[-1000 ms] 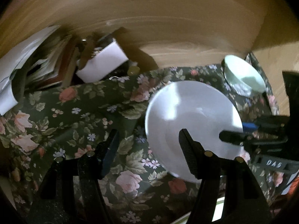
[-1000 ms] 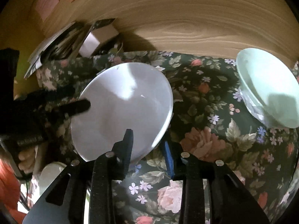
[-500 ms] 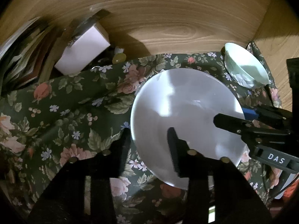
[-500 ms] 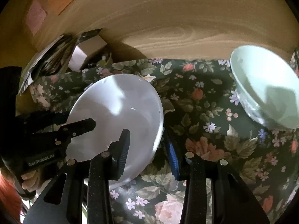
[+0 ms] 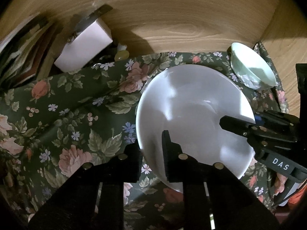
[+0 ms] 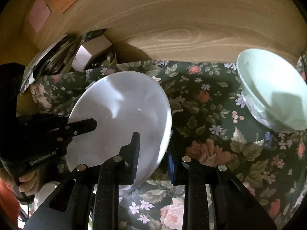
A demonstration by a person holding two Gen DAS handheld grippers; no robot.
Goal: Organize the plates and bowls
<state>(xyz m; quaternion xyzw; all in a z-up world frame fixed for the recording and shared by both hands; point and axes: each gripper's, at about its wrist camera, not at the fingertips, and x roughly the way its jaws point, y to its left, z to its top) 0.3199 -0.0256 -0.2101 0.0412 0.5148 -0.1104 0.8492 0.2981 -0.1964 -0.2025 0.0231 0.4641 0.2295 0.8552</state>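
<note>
A dark floral cloth (image 5: pixel 76 99) covers the table; at its far left edge sit a white box (image 5: pixel 84 48) and leaning papers (image 6: pixel 51 57).

White plate (image 5: pixel 191 111) seemingly lifted, tilted, mint bowl (image 6: pixel 276 95) beyond

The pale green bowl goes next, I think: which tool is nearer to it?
Right. The right tool grips the white plate on the side facing the green bowl; the left tool grips the far side.
</note>
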